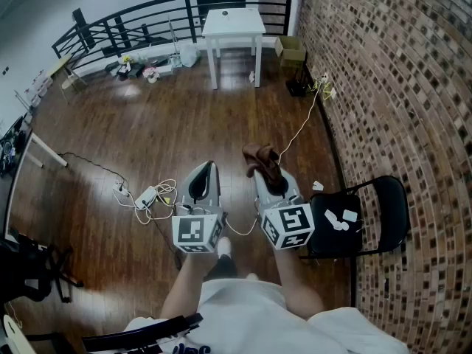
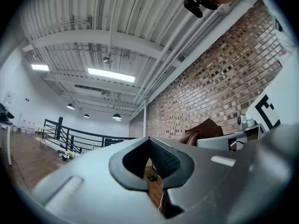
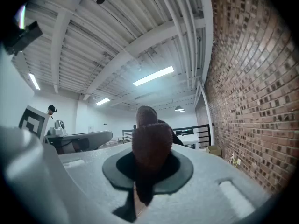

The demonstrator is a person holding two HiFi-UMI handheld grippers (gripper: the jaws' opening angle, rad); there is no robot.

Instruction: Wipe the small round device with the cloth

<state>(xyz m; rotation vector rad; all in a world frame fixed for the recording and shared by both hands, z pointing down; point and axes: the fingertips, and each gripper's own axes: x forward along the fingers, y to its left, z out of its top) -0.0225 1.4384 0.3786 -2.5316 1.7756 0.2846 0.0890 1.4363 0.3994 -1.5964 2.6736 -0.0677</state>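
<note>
My right gripper (image 1: pixel 267 171) is shut on a brown cloth (image 1: pixel 263 160), which bunches up out of its jaws; in the right gripper view the cloth (image 3: pixel 150 146) fills the gap at the gripper (image 3: pixel 148 168). My left gripper (image 1: pixel 204 171) is held beside it, its jaws shut with nothing between them (image 2: pixel 150 146). Both are held up in front of me and point across the room. Far ahead stands a white table (image 1: pixel 234 22) with a small dark round thing (image 1: pixel 225 13) on its top.
A black folding chair (image 1: pixel 369 216) with white scraps on its seat stands close at my right, against the brick wall (image 1: pixel 398 87). A power strip with cables (image 1: pixel 147 196) lies on the wooden floor at my left. A black railing (image 1: pixel 147 21) runs behind the table.
</note>
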